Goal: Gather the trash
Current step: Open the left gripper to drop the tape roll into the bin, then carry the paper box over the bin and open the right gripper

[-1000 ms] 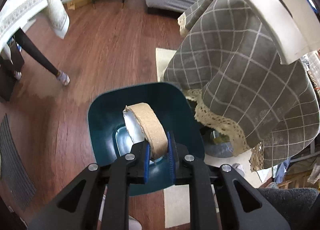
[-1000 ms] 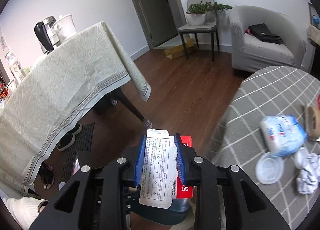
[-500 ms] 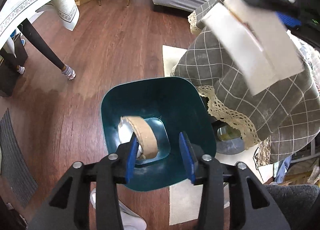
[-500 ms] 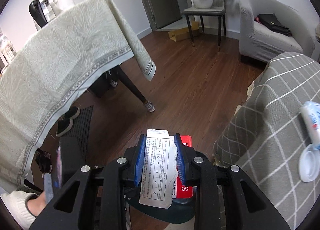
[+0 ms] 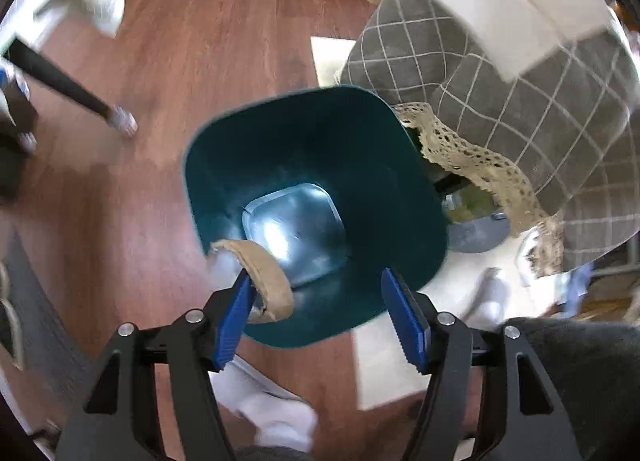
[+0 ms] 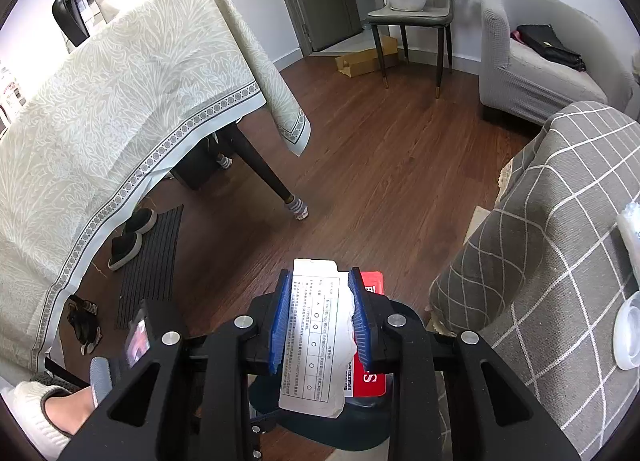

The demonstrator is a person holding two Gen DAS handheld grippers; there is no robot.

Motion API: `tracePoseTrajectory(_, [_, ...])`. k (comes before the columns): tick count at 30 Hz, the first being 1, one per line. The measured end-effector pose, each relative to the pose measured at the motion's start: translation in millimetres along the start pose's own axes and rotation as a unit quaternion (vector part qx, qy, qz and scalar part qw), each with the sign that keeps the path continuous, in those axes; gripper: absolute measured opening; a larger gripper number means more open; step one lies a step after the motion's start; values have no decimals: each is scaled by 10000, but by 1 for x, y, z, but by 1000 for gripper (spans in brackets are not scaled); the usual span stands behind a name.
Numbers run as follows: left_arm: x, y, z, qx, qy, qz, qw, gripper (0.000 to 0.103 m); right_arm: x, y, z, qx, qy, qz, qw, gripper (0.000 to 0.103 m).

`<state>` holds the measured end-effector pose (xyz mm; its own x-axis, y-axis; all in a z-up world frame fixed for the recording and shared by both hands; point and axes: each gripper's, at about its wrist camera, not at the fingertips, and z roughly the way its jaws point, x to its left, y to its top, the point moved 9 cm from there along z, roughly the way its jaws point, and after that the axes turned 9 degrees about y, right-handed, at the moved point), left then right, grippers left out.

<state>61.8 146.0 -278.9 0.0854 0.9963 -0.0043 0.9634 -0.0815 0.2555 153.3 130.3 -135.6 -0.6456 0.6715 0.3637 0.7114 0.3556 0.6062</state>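
In the left wrist view my left gripper (image 5: 316, 281) hangs over the mouth of a teal bin (image 5: 400, 165) on the wood floor. Its jaws are opening. A brown cardboard tape ring (image 5: 264, 277) leans against the left pad only, over the bin. My right gripper (image 6: 320, 273) is shut on a white printed paper packet (image 6: 316, 333) with a red card (image 6: 372, 377) behind it. The bin's dark rim (image 6: 360, 421) shows just beneath it. The same white packet is a blur at the top right of the left wrist view (image 5: 500, 1).
A table with a grey checked cloth (image 6: 560, 221) stands to the right, carrying a plastic lid (image 6: 630, 337) and a wipes pack (image 6: 632, 229). A pale-clothed dining table (image 6: 120, 121), its leg (image 6: 260, 165), shoes (image 6: 128, 241) and a mat lie to the left. A person's white-socked foot (image 5: 280, 421) is beside the bin.
The left jaws went from shut on the cardboard ring to wide apart, and the ring slid to the left pad. The right gripper sank with the packet, and most tabletop items left its view.
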Motion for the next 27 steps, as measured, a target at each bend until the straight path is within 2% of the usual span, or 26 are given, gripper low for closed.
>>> tracePoseTrajectory(1, [-4, 2, -4, -76, -120, 15, 9999, 69, -1, 0, 0, 0, -6, 11, 10000, 29])
tracePoseTrajectory(2, [-6, 3, -5, -90, -170, 36, 9998, 76, -2, 0, -1, 4, -13, 20, 10000, 29])
tracePoseTrajectory(3, [-5, 3, -5, -135, 82, 141, 9998, 84, -3, -1, 0, 12, -24, 29, 10000, 29])
tracePoseTrajectory(4, [-4, 3, -3, -148, 272, 212, 9993, 84, -4, -1, 0, 26, -35, 40, 10000, 29])
tracePoseTrajectory(5, [-5, -1, 1, -11, 151, 182, 9997, 78, -5, -2, 1, 39, -38, 46, 10000, 29])
tracePoseTrajectory(6, [-5, -3, 3, 71, 90, 160, 9998, 67, -6, -4, 2, 57, -37, 50, 10000, 29])
tracePoseTrajectory(11, [-4, 3, -4, -41, 49, 42, 10000, 59, -9, -5, 3, 93, -46, 70, 9999, 29])
tracePoseTrajectory(14, [0, 8, -12, -177, 48, -30, 9998, 45, -11, -7, 4, 109, -53, 103, 9999, 29])
tracePoseTrajectory(17, [7, 17, -27, -431, 101, -123, 9989, 36, -15, -11, 10, 184, -32, 185, 9997, 29])
tracePoseTrajectory(18, [9, 22, -35, -564, 114, -176, 9982, 29, -16, -14, 14, 233, -35, 192, 9995, 29])
tracePoseTrajectory(20, [13, 29, -50, -796, 95, -285, 9964, 26, -16, -20, 21, 337, -22, 209, 9992, 29])
tracePoseTrajectory(23, [21, 42, -76, -1196, 150, -411, 9919, 17, -13, -31, 34, 526, -15, 192, 9984, 29])
tracePoseTrajectory(27, [31, 56, -109, -1671, 136, -696, 9834, 16, -9, -43, 47, 758, -47, 106, 9971, 29])
